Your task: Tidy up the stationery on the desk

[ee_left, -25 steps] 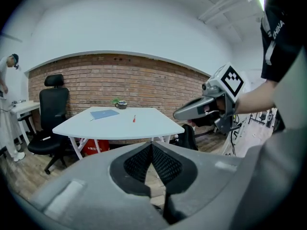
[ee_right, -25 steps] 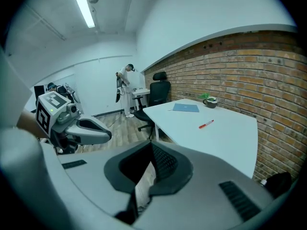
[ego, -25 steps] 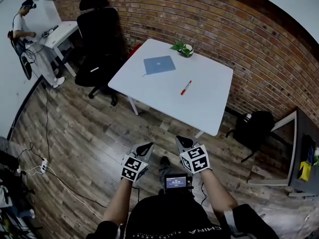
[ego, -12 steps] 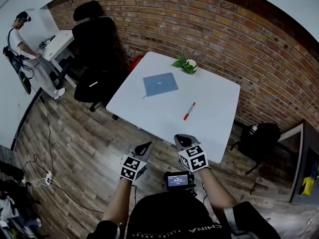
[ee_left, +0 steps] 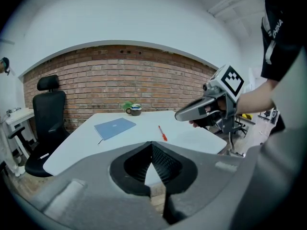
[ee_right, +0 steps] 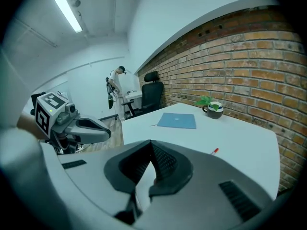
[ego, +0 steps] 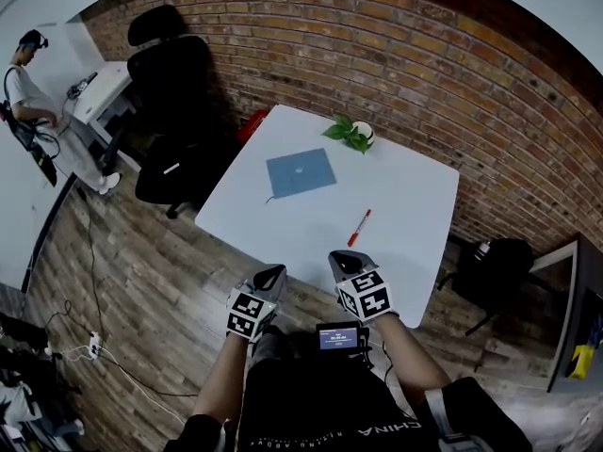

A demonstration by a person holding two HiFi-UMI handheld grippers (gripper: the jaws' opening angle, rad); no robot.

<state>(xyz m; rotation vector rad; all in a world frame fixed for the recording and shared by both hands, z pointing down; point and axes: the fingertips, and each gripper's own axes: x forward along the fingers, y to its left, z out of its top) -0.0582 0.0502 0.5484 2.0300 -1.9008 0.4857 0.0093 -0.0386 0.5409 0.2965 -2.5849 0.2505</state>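
Tidying has not started yet. The left gripper (ego: 271, 276) and right gripper (ego: 347, 263) hang by the near edge of the white square table (ego: 415, 205), fingers together, holding nothing. The thin red pen (ego: 359, 227) lies at 12 o'clock from the right gripper. The flat blue notebook (ego: 301, 172) is at 11 o'clock. Next, I think, the fingers must open and reach for the pen.

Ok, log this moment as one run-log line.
stage: no pick yet | left gripper: shut, empty | right gripper: shut, empty | pen, notebook: on table, untouched
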